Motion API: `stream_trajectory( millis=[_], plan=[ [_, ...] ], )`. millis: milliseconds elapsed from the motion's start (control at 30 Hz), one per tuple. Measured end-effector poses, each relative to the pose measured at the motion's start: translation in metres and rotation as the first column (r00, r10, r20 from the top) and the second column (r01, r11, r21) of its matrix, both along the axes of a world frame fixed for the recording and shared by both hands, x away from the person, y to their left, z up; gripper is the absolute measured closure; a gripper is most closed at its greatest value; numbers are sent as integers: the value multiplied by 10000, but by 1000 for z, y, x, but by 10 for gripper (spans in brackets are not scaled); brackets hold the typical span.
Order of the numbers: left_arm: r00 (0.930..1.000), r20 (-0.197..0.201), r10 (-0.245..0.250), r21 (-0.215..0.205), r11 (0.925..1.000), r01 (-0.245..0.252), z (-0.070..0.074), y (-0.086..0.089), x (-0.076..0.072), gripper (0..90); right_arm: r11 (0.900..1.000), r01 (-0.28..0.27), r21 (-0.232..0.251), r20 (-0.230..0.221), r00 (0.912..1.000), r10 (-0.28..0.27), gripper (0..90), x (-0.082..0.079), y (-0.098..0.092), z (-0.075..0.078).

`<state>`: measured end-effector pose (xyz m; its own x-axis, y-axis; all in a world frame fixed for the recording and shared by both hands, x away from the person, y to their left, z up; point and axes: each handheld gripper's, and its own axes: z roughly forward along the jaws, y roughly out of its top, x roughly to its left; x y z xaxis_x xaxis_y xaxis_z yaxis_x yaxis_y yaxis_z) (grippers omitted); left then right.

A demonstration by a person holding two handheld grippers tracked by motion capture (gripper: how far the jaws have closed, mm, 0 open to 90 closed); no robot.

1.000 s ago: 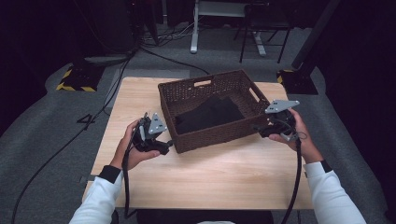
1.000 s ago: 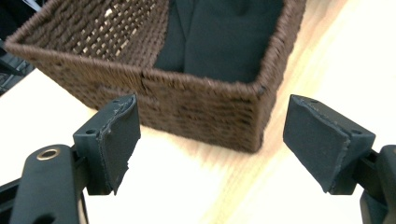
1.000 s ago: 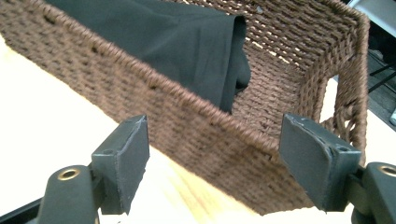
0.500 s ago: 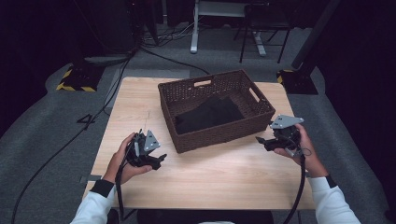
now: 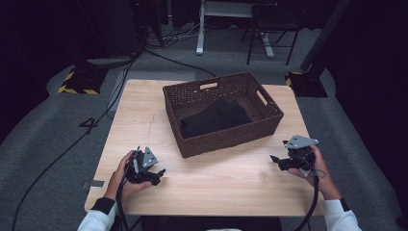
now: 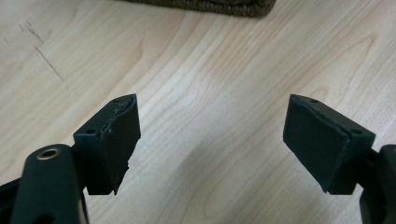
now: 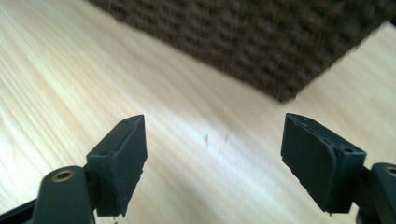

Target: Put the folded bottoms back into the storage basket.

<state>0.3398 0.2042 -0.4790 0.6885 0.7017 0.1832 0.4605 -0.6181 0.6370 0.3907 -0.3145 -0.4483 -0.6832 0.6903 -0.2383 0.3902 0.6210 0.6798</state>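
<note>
Hand-held gripper views (image 6: 210,140) miss the basket's (image 5: 192,98) black cloth (image 5: 216,118).

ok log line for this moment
left gripper: open, empty | right gripper: open, empty | basket: mid-table, dark cloth inside | both grippers apart from basket

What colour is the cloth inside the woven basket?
Black; the cloth lies in the dark brown basket, best seen in the high view.

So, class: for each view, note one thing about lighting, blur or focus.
High view: the table is brightly lit while the surrounding room falls into darkness, and the black cloth in the basket shows little detail. Left gripper view: sharp wood grain, with a soft shadow between the open tongs. Right gripper view: the basket's weave is blurred.
</note>
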Motion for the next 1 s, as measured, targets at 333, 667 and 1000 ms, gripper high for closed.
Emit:
stream_trajectory(
  millis=[333,667,1000],
  plan=[
    [9991,-235,357,-506,9980,-368,-13,16,-6,191,9961,600,639,-653,9963,-558,219,-23,-29,-37],
    [9934,-836,784,-1751,9802,-921,-26,31,-5,163,9690,1505,1960,-1060,9856,-1316,177,-46,-60,-56],
    [9895,-934,1100,-1786,9759,-1253,-26,32,-4,149,9588,1988,2029,-1294,9760,-1749,151,-46,-62,-56]
  ],
)
